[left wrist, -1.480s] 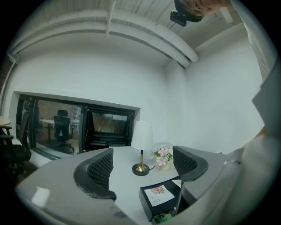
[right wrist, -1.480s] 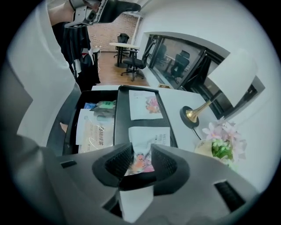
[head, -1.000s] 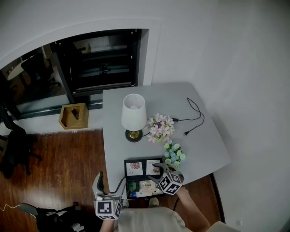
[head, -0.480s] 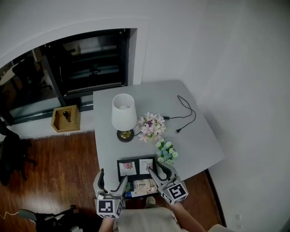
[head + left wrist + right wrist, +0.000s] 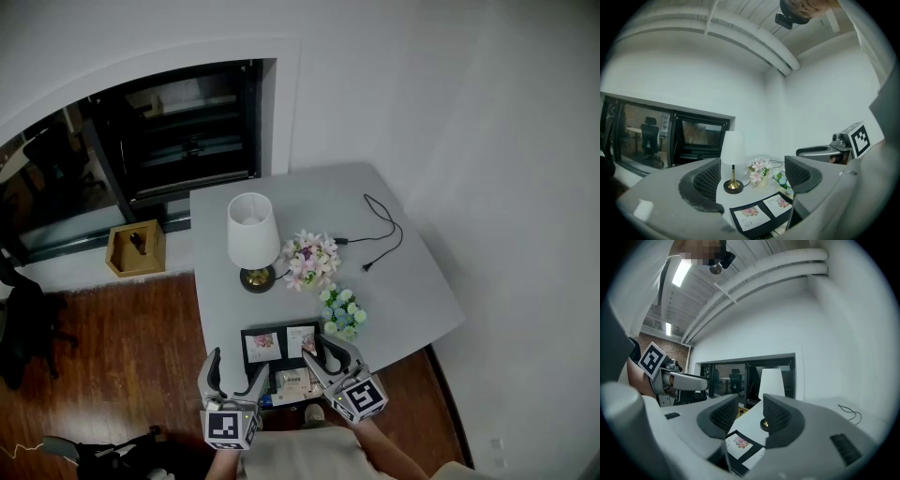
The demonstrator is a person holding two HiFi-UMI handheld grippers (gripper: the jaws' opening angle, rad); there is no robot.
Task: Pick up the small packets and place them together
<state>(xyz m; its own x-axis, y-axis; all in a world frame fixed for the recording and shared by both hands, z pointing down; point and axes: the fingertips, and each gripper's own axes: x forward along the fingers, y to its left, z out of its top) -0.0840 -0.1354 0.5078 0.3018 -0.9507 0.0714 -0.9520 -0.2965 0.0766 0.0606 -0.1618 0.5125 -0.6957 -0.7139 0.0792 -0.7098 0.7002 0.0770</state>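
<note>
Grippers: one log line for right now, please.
left gripper: open, empty | right gripper: jaws just narrowed, nothing between | packets: in black tray

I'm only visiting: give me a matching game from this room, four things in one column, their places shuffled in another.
Things: 1 lamp; 2 cable; 3 wooden box; 4 black tray.
Places (head view): A on the floor; B near edge of the table; C left of the pink flowers; D right of the pink flowers.
Pairs: 1-C; 2-D; 3-A; 4-B.
</note>
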